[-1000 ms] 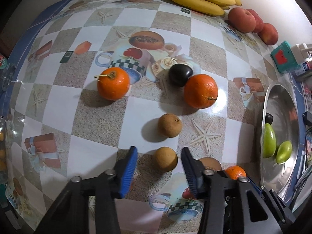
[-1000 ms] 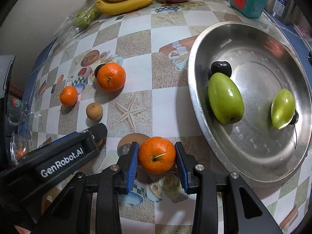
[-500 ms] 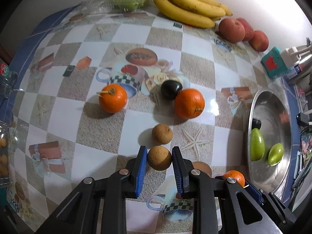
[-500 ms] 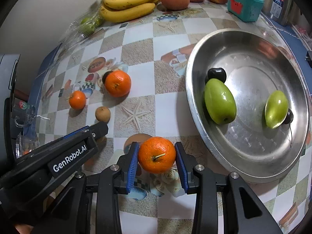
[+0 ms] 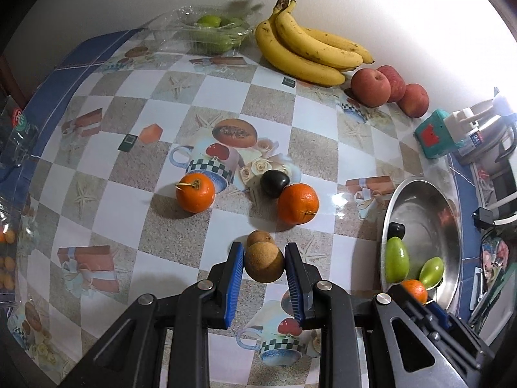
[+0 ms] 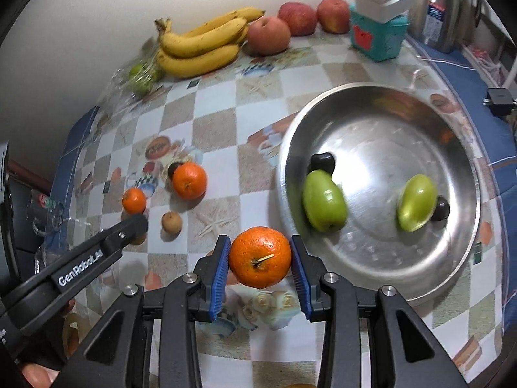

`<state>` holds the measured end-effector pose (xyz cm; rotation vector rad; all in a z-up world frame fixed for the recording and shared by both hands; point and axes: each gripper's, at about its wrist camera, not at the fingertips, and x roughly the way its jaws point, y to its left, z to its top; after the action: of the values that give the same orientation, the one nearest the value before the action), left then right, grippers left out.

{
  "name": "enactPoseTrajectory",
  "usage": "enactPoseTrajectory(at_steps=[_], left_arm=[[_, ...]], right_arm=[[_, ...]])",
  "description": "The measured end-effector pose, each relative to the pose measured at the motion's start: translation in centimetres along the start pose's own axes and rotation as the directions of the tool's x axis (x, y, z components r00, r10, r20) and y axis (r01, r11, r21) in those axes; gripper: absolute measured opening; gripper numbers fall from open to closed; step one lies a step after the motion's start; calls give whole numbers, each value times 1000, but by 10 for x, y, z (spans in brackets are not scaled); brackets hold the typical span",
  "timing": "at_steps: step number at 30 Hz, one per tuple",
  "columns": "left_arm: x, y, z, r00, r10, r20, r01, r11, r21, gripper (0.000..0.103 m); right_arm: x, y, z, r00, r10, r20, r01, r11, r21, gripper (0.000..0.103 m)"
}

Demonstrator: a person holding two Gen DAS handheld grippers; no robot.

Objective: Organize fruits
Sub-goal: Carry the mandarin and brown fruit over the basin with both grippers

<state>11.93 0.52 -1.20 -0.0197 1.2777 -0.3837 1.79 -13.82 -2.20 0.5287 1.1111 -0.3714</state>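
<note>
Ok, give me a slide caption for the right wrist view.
Right hand-held gripper grips a round orange tangerine near a steel bowl holding two green fruits.

We count three oranges: one gripped in the right tongs and two on the desk, a smaller one and a larger one. There are two brown round fruits, one pinched in the left tongs and one lying just behind it, and three dark plums, one on the desk and two in the steel pan, a left one and a right one, beside two green fruits, the larger and the smaller. Along the wall we see one bunch of bananas and three red apples, near, middle and far.
</note>
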Motion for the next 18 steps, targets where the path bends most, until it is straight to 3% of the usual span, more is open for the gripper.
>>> enactPoseTrajectory(at_steps=[10,18], left_arm=[[0,-38,-11,1000,-17,-5,18,994,106,28],[1,-80,-26,1000,-28,6,26,972,234,28]], right_arm=[[-6,-46,4,999,-50,0,49,991,123,38],[-12,-74,3,997,-78,-6,78,979,189,38]])
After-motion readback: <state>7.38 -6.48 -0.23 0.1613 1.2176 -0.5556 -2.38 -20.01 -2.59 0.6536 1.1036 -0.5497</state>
